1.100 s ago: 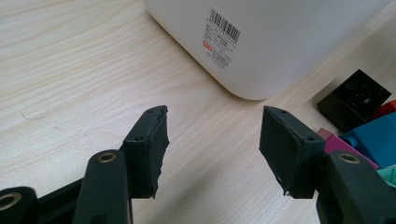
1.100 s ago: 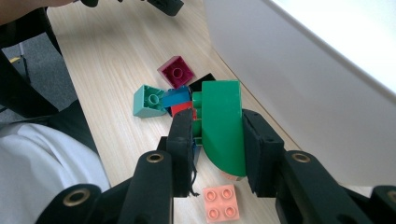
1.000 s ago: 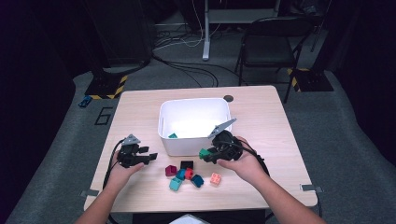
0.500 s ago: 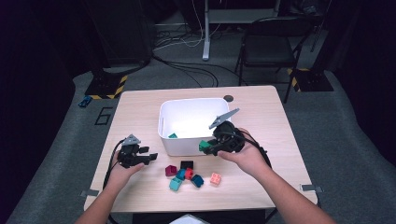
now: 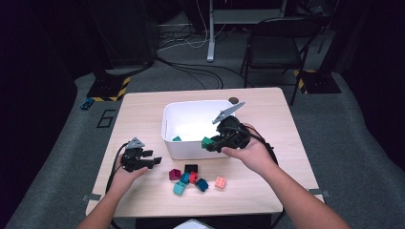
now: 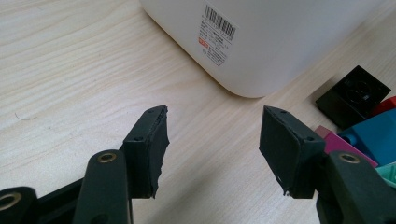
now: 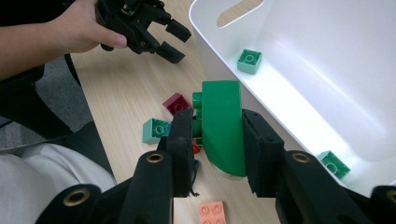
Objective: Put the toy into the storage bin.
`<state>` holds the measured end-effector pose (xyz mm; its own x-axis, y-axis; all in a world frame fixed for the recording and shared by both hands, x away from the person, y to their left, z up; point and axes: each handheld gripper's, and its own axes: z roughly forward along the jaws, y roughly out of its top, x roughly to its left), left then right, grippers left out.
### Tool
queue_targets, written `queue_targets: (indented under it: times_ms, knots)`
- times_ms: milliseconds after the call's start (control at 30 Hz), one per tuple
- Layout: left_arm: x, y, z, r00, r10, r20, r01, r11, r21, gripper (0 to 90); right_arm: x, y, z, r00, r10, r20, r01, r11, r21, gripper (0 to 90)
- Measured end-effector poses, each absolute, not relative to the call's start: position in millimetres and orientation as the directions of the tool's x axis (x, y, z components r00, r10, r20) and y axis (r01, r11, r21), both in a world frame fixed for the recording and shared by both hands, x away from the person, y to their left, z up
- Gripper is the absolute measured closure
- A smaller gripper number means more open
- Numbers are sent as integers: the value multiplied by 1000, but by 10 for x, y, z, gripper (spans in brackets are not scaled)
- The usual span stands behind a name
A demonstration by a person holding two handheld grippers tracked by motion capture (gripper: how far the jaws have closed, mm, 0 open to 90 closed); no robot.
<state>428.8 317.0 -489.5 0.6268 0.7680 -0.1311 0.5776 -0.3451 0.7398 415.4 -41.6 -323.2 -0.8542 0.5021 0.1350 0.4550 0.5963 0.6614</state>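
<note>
- The white bin (image 5: 191,143) stands mid-worktop (image 5: 143,109); inside it lie 2 bricks, a teal one (image 7: 249,61) near its far wall and a green one (image 7: 335,163) near its near wall.
- The right hand-held gripper (image 7: 217,135) is clamped on a green brick (image 7: 223,126) just outside the bin's front rim.
- The left hand-held gripper (image 6: 212,144) rests on the worktop left of the bin, jaws apart with nothing between them.
- 6 loose bricks lie in front of the bin, among them a black one (image 5: 190,168) and a salmon one (image 5: 220,182); the held brick hides part of this cluster in the right gripper view.
- Compared with 1 second ago, the right hand-held gripper has risen with its brick towards the bin's rim; the left has stayed put.
</note>
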Motion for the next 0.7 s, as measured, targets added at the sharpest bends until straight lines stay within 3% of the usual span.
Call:
queue_targets:
  times_ms: [700]
  knots:
    - [4292, 3168, -4897, 627, 766, -146, 580, -334, 743, 414, 4577, -222, -3126, -838, 534, 112, 466, 595, 655, 664]
